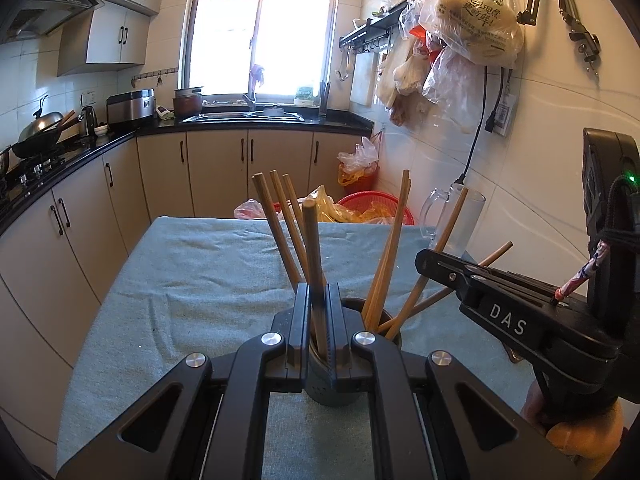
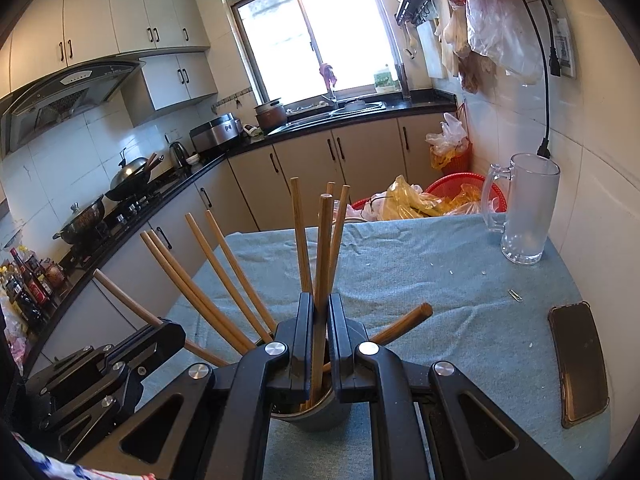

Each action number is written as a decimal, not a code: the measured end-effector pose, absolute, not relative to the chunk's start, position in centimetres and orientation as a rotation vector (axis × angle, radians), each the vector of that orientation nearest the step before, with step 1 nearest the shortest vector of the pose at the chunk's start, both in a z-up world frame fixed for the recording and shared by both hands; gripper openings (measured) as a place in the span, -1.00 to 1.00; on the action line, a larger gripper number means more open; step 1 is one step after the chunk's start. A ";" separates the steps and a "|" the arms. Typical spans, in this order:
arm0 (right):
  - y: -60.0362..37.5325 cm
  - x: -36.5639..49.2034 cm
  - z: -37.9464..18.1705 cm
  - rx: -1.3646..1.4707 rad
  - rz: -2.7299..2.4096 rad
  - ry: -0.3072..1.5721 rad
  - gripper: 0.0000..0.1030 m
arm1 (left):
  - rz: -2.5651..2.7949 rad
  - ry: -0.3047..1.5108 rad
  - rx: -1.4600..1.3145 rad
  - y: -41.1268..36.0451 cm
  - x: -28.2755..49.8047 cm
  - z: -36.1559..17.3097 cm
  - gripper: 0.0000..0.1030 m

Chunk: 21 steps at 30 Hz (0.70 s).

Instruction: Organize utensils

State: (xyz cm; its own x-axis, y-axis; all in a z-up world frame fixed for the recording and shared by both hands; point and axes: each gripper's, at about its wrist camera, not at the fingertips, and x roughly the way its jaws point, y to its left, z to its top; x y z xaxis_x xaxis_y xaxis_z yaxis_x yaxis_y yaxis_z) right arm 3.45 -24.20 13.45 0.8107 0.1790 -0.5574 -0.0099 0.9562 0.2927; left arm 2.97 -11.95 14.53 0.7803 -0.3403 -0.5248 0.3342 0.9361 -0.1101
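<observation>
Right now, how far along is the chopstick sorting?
Nearly done: most chopsticks stand in the grey holder. In hand: the left tool and right tool each clamp one chopstick, ends inside it. Left: release both. No loose chopsticks show on the cloth.

Daylight thru window, blown out w/ glare. Room evenly bright, soft shadows. Sharp pics; heavy fisheye bend, dark corners at edges.

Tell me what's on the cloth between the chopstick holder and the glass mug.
Nothing much: in the right wrist view the blue cloth between the holder and the glass mug is bare apart from a few tiny white crumbs.
</observation>
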 end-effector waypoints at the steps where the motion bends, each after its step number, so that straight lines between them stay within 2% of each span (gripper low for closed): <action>1: -24.2 3.4 13.5 0.285 0.103 0.619 -0.86 | -0.365 0.569 -0.011 -11.9 3.0 14.5 -0.87; 21: -24.1 3.6 13.6 0.283 0.102 0.620 -0.86 | -0.370 0.573 -0.012 -11.8 2.4 14.7 -0.87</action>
State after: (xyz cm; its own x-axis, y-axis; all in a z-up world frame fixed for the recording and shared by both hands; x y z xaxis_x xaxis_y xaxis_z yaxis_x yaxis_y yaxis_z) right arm 3.60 -24.14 13.55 0.8106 0.1782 -0.5579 -0.0094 0.9564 0.2918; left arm 2.38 -11.78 14.66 0.7763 -0.3453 -0.5273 0.3389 0.9340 -0.1126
